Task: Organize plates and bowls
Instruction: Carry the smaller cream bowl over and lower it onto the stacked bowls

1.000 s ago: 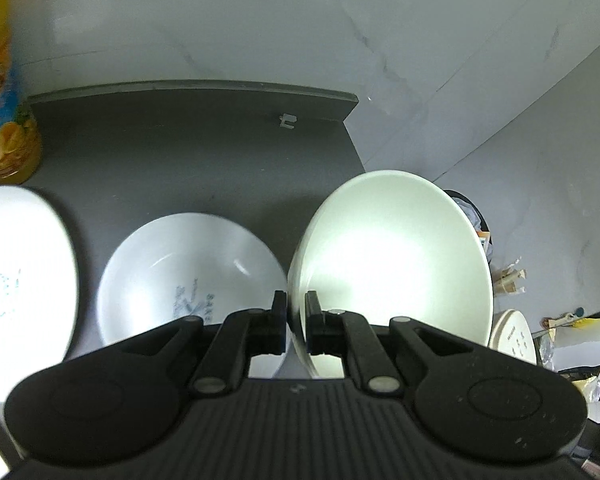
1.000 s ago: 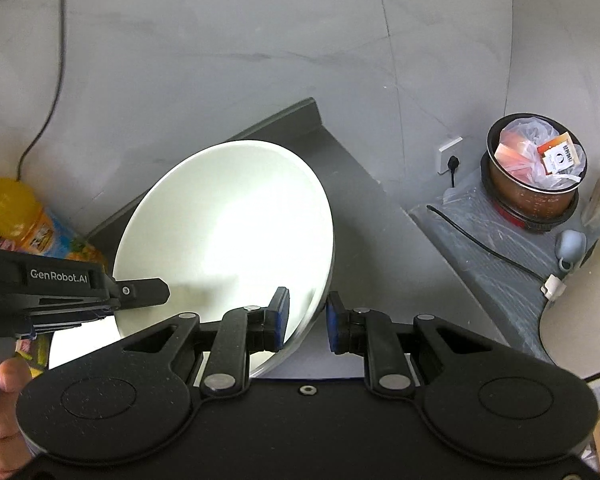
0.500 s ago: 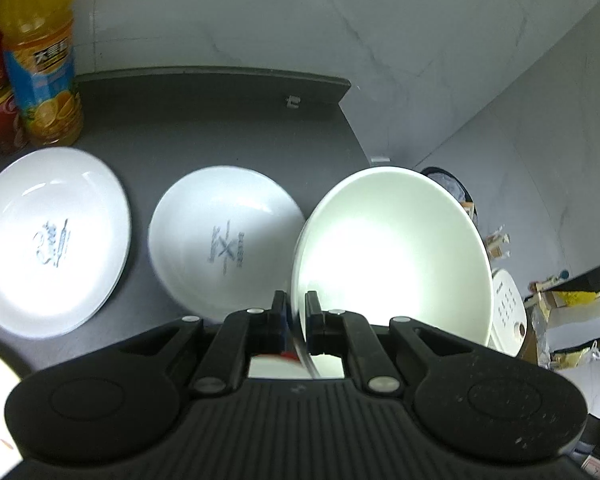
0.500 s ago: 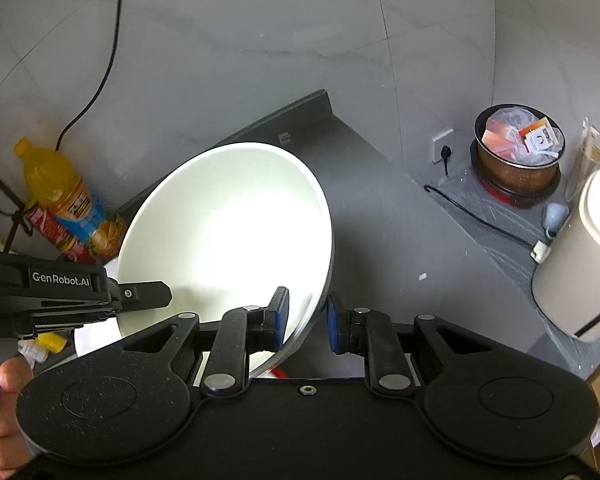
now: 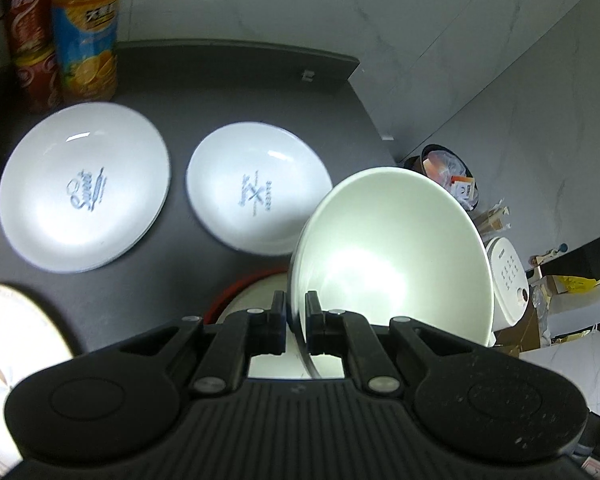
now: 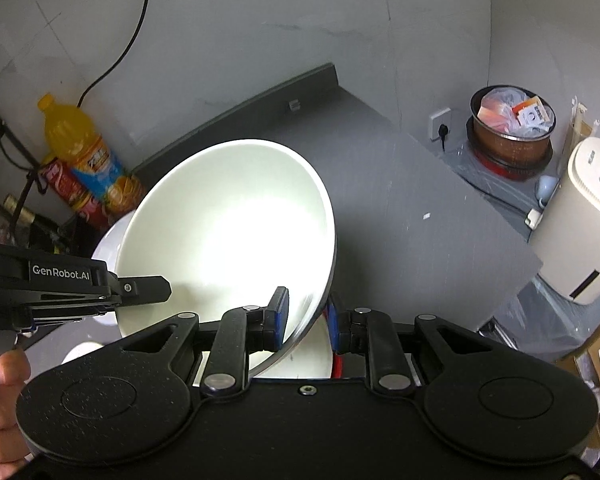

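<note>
**Bowl in transit, two-handed**

I hold the bowl [image 5: 392,248] aloft, tilted, above the tabletop [image 5: 236,80]: left jaws clenched on its rim, right jaws gripping the opposite rim. Next move: level it, lower onto the red-rimmed dish [image 5: 252,292] beneath, release together.

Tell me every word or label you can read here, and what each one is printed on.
"GenRobot.AI": on the side of the left tool.
"Sweet": blue script inside the left plate.
Crossed blue print in the middle plate: too blurred to read.
Orange drink bottle label: characters too blurred.
Red cans: script unreadable.
White appliance button marks: too small.
</note>
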Demonstrator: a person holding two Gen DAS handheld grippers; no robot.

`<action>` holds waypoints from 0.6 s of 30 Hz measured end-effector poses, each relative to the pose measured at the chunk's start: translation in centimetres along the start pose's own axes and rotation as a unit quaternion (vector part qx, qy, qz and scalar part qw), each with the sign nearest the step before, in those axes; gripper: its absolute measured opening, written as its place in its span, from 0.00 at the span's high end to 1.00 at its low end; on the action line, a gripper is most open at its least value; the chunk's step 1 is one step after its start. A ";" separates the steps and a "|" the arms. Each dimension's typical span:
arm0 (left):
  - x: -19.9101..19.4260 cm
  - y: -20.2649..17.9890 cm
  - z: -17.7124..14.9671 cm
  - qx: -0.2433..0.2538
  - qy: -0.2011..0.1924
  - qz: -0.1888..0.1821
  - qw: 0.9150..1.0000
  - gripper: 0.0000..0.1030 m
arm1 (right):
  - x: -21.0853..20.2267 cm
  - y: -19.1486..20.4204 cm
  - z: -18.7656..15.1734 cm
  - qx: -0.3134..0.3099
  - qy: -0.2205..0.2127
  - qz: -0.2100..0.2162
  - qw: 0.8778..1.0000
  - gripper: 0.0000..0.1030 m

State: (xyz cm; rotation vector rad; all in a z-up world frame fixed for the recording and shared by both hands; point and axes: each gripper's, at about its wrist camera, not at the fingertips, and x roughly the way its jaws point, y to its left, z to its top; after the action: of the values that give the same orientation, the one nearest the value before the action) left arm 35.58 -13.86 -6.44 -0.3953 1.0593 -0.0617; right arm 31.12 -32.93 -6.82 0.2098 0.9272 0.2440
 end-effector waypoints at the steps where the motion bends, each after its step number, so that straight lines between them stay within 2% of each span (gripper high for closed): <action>1: -0.1 0.2 -0.4 0.000 0.001 0.001 1.000 0.93 | 0.0 0.1 -0.4 0.000 0.003 0.000 1.000 0.80; 18: 0.6 3.1 -4.5 -0.019 0.020 0.022 0.999 0.93 | 1.4 0.9 -4.1 -0.007 0.045 -0.005 0.999 0.80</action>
State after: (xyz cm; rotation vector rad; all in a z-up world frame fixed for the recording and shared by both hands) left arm 31.61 -12.39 -9.96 -0.4074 1.1103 -0.0103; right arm 28.55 -31.33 -10.02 0.1818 1.0154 0.2513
